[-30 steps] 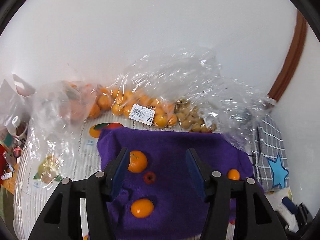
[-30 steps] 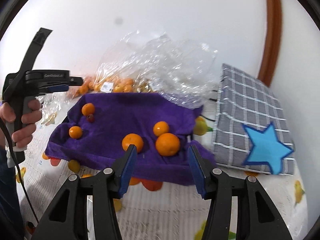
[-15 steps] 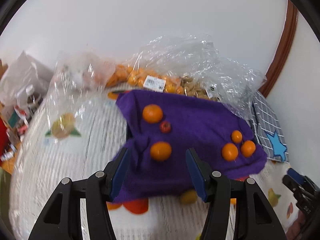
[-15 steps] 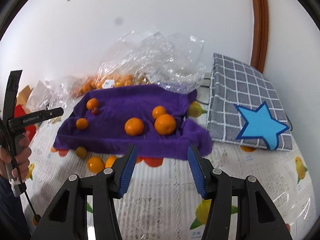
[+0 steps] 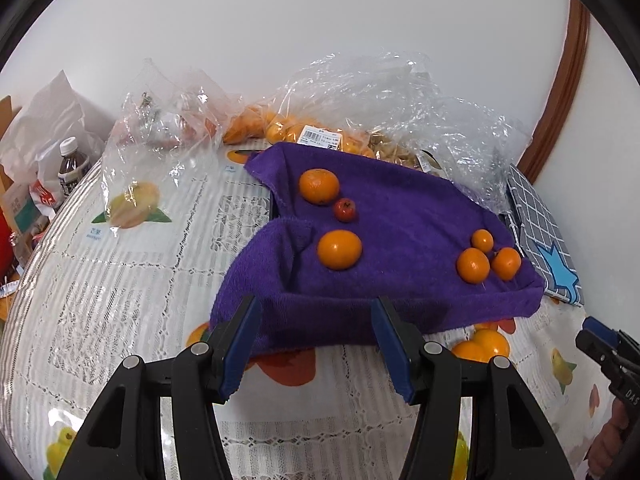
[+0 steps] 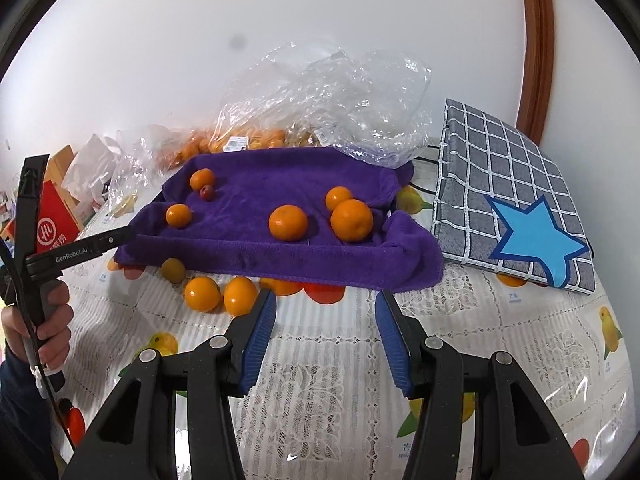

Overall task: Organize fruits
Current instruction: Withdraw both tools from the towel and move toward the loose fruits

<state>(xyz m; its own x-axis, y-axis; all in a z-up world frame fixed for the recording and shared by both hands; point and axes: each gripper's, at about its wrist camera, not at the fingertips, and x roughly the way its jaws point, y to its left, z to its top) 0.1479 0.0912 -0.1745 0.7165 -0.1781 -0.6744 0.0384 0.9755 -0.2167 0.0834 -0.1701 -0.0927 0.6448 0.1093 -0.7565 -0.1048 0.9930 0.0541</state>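
Observation:
A purple towel (image 5: 400, 220) lies spread on the table and carries several oranges, among them one (image 5: 339, 249) near its left fold, and a small red fruit (image 5: 345, 209). My left gripper (image 5: 316, 312) hangs open and empty just before the towel's front edge. In the right wrist view the towel (image 6: 280, 248) holds oranges such as the middle one (image 6: 288, 222). Two loose oranges (image 6: 202, 293) and a yellowish fruit (image 6: 173, 269) lie on the tablecloth in front of it. My right gripper (image 6: 326, 304) stands open and empty near them. The left gripper (image 6: 122, 235) reaches in from the left, held by a hand (image 6: 44, 328).
Crumpled clear plastic bags (image 5: 384, 92) with more oranges sit against the white wall behind the towel. A grey checked cushion with a blue star (image 6: 512, 208) lies at the right. A bottle (image 5: 72, 168), white bags and a red box (image 6: 52, 224) crowd the left edge. The tablecloth has printed fruit.
Both grippers have drawn back from the towel, so it now lies farther ahead in both views. The left one moved most and sank lower. Both jaws kept the same width.

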